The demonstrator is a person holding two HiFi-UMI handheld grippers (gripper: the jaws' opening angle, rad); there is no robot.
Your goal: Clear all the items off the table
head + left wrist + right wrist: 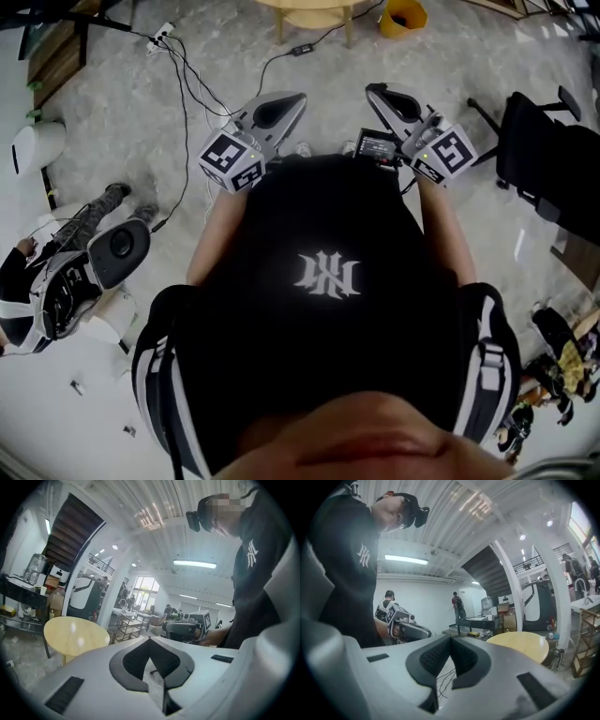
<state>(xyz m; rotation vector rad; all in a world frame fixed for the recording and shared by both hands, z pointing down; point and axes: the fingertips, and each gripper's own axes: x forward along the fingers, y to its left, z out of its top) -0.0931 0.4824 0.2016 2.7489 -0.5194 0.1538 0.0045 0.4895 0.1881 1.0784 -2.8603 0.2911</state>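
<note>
A round light-wood table (314,11) stands on the floor ahead of me, cut off by the top edge of the head view. It also shows in the left gripper view, table (75,637), and in the right gripper view, table (520,645). My left gripper (298,97) and right gripper (373,91) are held side by side in front of my chest, short of the table, pointing about level. Both are shut with nothing between the jaws, as the left gripper (150,641) and right gripper (451,639) show close up.
Black cables (192,80) trail over the grey floor to the left of the table. A yellow bucket (403,17) sits right of the table. A black office chair (544,159) stands at the right, a white device (37,145) at the left. People stand far off.
</note>
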